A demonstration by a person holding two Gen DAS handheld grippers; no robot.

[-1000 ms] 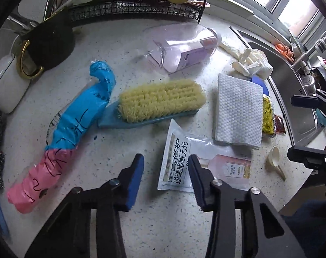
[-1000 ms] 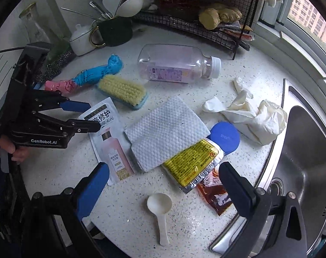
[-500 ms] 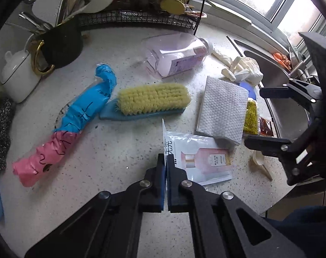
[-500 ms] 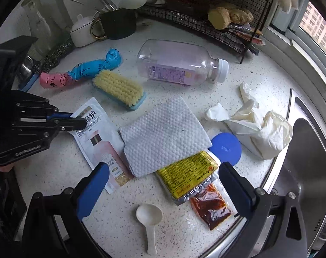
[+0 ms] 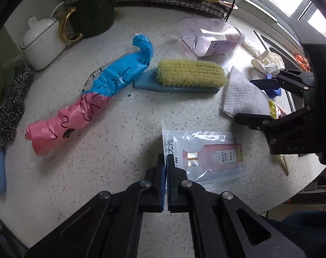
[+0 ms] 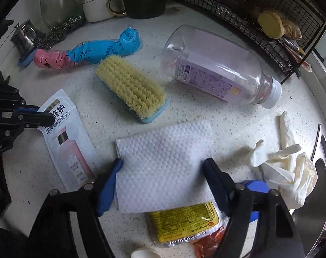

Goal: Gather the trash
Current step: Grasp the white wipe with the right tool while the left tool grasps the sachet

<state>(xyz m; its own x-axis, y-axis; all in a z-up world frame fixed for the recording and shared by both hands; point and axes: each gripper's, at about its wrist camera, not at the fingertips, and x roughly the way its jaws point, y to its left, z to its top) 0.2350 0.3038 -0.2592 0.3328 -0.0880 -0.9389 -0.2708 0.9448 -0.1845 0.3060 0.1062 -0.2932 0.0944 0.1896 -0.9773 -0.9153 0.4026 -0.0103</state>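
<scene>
The left hand-held gripper [image 5: 166, 167] was clenched on the edge of a glossy white sachet [image 5: 202, 153] lying flat on the speckled bench [image 5: 120, 133]. The right hand-held gripper [image 6: 163, 164] stood released, straddling a quilted, folded paper towel [image 6: 163, 161].

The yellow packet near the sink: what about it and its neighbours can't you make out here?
- Yellow packet: right wrist view, top hidden under the paper towel.
- White spoon: cut off by the bottom edge.
- Blue lid: mostly behind the right gripper.
</scene>
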